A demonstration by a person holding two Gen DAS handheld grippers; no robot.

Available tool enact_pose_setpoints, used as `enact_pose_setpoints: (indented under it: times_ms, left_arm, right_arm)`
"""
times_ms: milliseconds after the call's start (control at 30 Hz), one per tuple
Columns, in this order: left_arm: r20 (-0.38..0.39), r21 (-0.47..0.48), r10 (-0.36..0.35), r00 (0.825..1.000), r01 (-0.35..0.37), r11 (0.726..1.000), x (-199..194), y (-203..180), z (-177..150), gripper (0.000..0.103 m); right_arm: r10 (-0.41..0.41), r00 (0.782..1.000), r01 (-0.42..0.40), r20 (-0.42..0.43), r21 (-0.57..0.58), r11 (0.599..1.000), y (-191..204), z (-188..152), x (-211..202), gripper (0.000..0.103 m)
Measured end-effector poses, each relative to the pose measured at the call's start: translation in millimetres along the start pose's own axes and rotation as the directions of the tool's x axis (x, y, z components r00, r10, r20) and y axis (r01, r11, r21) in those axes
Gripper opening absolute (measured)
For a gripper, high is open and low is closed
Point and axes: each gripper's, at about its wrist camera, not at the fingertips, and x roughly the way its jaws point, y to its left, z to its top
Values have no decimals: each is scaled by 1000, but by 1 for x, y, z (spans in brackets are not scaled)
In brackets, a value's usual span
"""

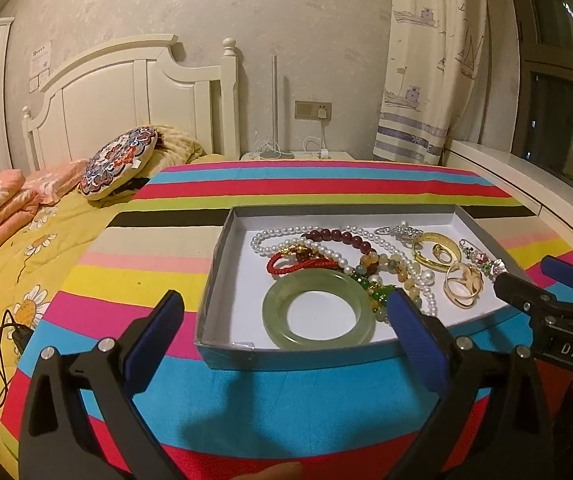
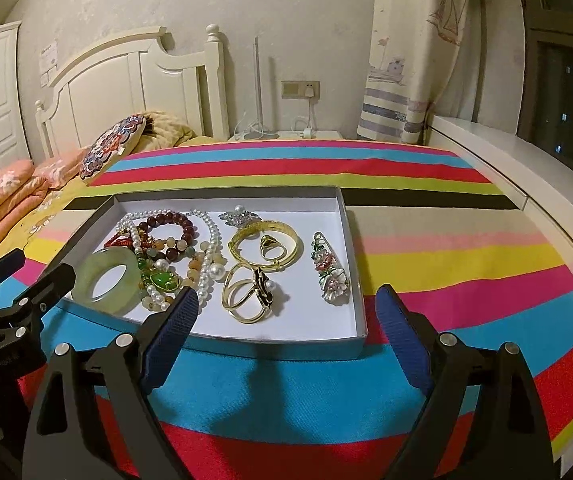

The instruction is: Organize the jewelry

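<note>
A shallow grey box (image 1: 211,280) (image 2: 360,308) with a white floor sits on the striped cloth and holds the jewelry. In it lie a green jade bangle (image 1: 318,312) (image 2: 106,280), a pearl necklace (image 1: 282,234) (image 2: 210,248), a dark red bead bracelet (image 1: 342,238) (image 2: 170,220), gold bangles (image 1: 462,280) (image 2: 264,248) and a flower hair clip (image 2: 330,270). My left gripper (image 1: 286,312) is open and empty just in front of the box, near the jade bangle. My right gripper (image 2: 288,304) is open and empty at the box's near edge.
The striped cloth (image 1: 326,176) covers a table beside a bed with a yellow quilt (image 1: 26,248) and a round patterned cushion (image 1: 120,162). A white windowsill (image 1: 526,184) runs along the right. A black cable (image 1: 6,340) lies on the quilt at left.
</note>
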Motion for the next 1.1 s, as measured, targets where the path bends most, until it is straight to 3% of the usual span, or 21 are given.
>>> enact_pose_setpoints:
  times_ms: [1100]
  left_arm:
    - [-13,3,15,1000,-15,1000,2,-1,-1,100]
  right_arm:
    - [-9,1000,9,13,-2,1000,-1,1,-3,86]
